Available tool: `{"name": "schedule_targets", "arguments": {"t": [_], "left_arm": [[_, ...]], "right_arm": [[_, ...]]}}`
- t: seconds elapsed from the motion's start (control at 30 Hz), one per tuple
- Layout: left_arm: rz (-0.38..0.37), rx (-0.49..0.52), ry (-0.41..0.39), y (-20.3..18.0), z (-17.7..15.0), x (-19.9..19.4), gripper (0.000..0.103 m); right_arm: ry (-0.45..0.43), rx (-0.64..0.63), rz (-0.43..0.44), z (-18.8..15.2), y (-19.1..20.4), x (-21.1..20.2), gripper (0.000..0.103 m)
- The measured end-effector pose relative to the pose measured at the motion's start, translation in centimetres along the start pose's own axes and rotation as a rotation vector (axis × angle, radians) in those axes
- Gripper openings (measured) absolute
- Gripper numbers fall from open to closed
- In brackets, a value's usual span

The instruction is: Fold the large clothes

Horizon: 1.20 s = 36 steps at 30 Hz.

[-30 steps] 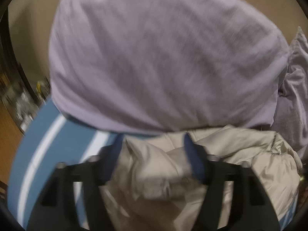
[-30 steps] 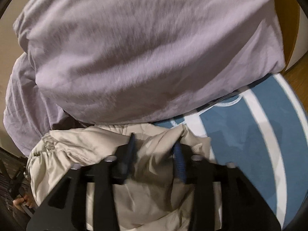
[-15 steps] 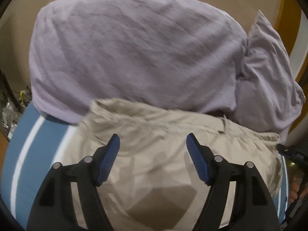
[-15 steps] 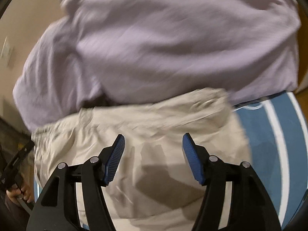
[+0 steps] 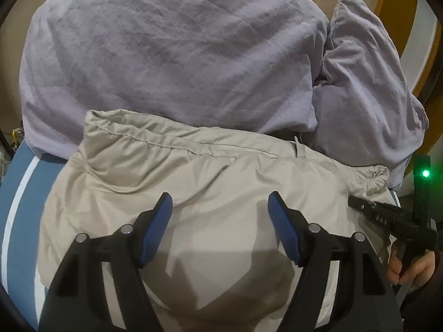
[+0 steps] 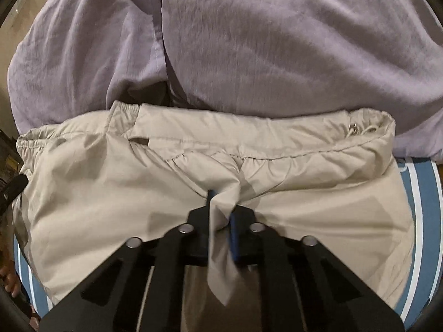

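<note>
Folding is in its middle step, we judge: the beige thin nylon garment (image 6: 171,193) lies flat on the blue white-striped mat (image 6: 423,193), just before the lilac bedding heap (image 6: 277,41). Our right gripper (image 6: 221,215) pinches its fabric; our left gripper (image 5: 220,221) hangs spread, empty. Next we need a second grasp. No containers show.

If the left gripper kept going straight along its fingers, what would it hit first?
Most likely the beige jacket lying under the open left gripper; beyond it the lilac bedding, though depth is unclear.
</note>
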<state>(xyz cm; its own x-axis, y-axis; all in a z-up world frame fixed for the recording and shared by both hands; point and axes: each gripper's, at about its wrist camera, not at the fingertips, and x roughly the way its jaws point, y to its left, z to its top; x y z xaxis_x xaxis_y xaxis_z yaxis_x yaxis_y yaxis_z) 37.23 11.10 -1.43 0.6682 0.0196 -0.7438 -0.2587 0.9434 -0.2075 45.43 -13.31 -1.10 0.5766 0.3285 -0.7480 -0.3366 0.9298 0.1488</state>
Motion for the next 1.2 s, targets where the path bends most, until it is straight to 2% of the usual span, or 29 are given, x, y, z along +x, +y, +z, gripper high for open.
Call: {"name": "schedule_targets", "arguments": {"t": [0.27, 0.6, 0.77, 0.87, 1.03, 1.2], "left_arm": [[-0.006, 0.026, -0.042, -1.0, 0.0, 0.9, 0.072], [0.117, 0.066, -0.052, -0.9, -0.3, 5.5, 0.074], [0.143, 0.058, -0.047, -0.6, 0.3, 7.4, 0.074], [0.151, 0.046, -0.044, -0.3, 0.7, 8.5, 0.074], [0.158, 0.031, -0.046, 0.2, 1.1, 9.8, 0.076], [0.164, 0.017, -0.045, 0.1, 1.5, 11.1, 0.077]], "right_arm": [[-0.07, 0.037, -0.03, 3.1, -0.3, 0.6, 0.003], [-0.101, 0.021, -0.053, 3.0, 0.4, 2.6, 0.003], [-0.124, 0.014, -0.062, 2.2, 0.2, 2.8, 0.005], [-0.13, 0.013, -0.073, 1.9, 0.3, 4.3, 0.009], [-0.14, 0.018, -0.081, 1.8, 0.4, 5.9, 0.023], [-0.158, 0.018, -0.091, 1.3, 0.4, 6.8, 0.032]]}}
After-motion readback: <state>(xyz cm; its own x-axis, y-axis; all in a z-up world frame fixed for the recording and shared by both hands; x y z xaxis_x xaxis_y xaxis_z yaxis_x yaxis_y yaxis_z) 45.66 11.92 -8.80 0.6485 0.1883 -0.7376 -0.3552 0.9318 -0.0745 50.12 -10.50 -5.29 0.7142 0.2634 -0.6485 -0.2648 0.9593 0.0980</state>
